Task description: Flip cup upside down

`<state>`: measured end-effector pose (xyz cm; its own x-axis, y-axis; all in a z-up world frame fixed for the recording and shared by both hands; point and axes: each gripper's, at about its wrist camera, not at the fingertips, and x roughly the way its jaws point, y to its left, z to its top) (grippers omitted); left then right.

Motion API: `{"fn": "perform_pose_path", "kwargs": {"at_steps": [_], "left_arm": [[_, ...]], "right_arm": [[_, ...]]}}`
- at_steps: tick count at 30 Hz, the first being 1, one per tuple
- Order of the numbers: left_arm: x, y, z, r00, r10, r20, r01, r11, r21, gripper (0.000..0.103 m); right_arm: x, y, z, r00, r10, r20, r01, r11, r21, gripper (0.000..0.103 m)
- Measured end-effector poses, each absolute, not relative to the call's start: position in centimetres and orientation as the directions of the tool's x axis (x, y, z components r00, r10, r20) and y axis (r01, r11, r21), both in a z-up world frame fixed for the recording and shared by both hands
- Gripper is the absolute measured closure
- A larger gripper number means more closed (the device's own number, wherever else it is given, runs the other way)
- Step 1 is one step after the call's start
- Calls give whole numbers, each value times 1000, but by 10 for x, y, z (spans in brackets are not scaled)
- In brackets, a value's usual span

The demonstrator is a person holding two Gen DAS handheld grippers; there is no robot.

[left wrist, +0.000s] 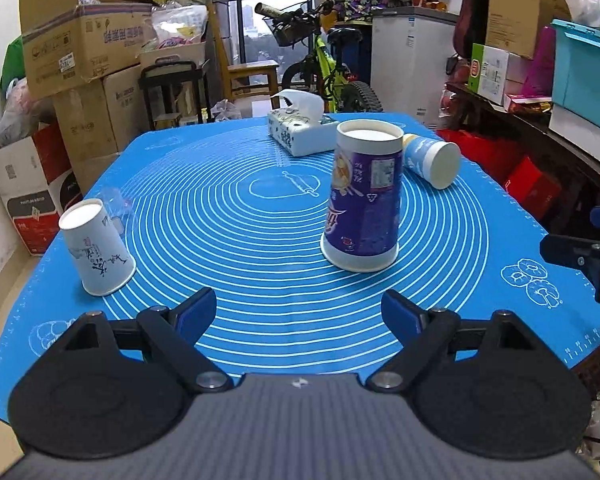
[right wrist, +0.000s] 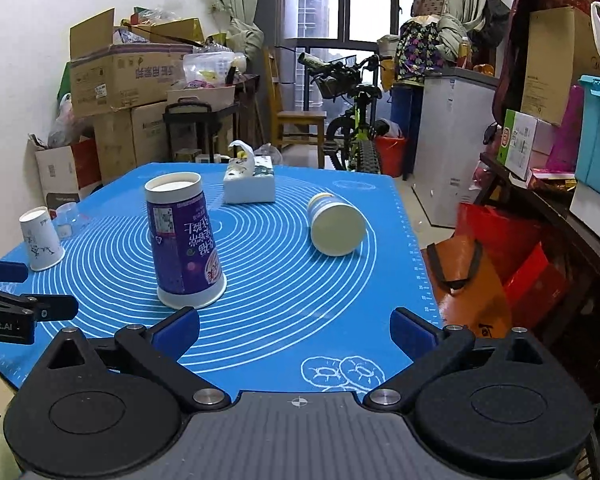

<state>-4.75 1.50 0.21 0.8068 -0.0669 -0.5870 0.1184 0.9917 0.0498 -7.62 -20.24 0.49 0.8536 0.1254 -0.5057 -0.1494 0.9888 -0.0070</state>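
Already the blue mat [left wrist: 260, 320] is carrying everything, and it is wrinkling slightly near the front edge, so a cup dragged across it could be snagging. On it the purple cup [left wrist: 362, 200] is standing mouth down on its wide rim, tall and narrow at the top, so a sideways nudge could be tipping it. Behind it the tissue box [left wrist: 300, 136] is crowding any far approach. Beyond, the small blue cup [right wrist: 336, 224] is lying on its side near the right edge and, being round, could be rolling off if bumped. At far left the white cup [left wrist: 96, 248] is sitting mouth down. Both the left gripper [left wrist: 298, 312] and right gripper [right wrist: 296, 328] are hovering spread wide, grasping nothing
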Motion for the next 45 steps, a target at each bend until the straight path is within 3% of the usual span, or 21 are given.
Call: {"fn": "perform_pose_path", "kwargs": {"at_steps": [45], "left_arm": [[-48,6,-4,786,-81,-612,140,989,48,14]], "right_arm": [[-78,-206,1,842,133,-523,-152,988,7,2]]}}
